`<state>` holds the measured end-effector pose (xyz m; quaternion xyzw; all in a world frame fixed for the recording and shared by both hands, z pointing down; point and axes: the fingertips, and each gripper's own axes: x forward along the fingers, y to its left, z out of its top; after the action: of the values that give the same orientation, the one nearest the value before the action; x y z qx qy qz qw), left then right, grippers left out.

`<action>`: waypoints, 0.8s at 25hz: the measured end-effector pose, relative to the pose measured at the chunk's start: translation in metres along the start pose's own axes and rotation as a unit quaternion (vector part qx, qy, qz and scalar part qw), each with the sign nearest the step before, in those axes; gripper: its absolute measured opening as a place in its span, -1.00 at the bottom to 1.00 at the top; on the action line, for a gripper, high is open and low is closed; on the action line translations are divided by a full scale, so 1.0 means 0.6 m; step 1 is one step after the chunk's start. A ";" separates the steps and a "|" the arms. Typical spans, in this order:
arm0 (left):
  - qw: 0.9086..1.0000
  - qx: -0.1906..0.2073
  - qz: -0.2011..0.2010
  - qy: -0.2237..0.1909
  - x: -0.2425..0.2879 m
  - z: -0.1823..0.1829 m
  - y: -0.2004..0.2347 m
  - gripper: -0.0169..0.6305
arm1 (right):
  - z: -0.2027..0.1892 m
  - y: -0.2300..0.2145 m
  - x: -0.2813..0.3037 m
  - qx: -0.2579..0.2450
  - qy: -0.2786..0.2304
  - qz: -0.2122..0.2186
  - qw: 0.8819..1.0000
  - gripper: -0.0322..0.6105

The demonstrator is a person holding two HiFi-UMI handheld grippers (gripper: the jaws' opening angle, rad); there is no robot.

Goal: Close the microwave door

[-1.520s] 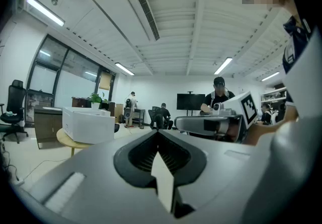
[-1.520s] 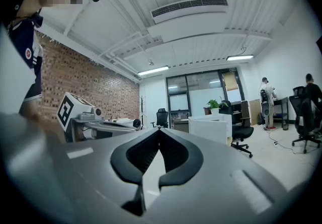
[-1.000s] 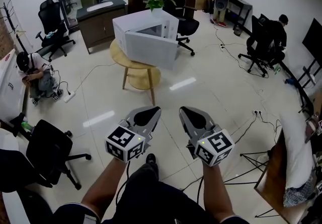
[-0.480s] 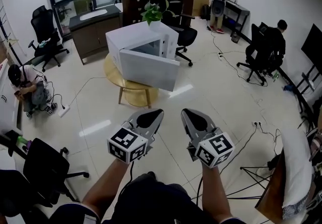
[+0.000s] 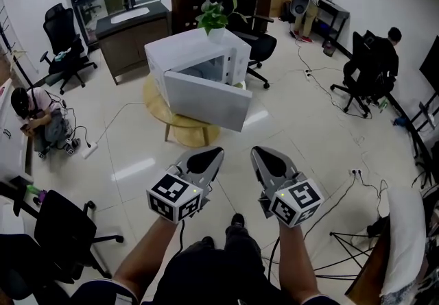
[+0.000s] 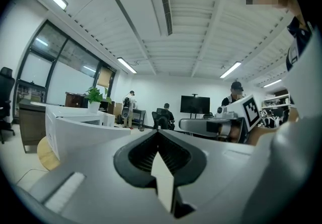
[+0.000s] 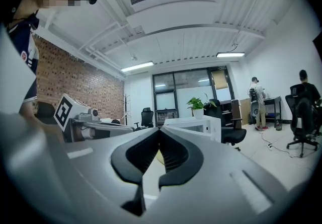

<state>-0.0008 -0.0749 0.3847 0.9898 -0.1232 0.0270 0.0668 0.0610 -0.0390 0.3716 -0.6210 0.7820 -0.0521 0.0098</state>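
A white microwave stands on a round wooden table across the tiled floor, with its door swung open toward me. A potted plant sits on top of it. My left gripper and right gripper are held side by side low in the head view, both shut and empty, well short of the table. The left gripper view has the microwave at its left beyond the shut left gripper. In the right gripper view the microwave lies just past the right gripper.
A black office chair stands at my near left and another behind the microwave. A person crouches at the left among floor cables. A dark cabinet stands behind the table. Seated people and desks line the right wall; a tripod is near right.
The microwave and table have drawn closer and shifted a little in the head view as the person walks toward them. Both grippers stay shut and keep their places side by side.
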 end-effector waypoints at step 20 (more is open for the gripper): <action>0.996 -0.022 0.080 0.029 0.208 -0.028 0.159 -0.92 | -0.038 -0.217 0.195 0.005 0.051 0.072 0.996 -0.89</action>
<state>0.0957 -0.1941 0.4221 0.9738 -0.2005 0.0583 0.0902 0.1586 -0.1804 0.4122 -0.5594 0.8240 -0.0868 -0.0238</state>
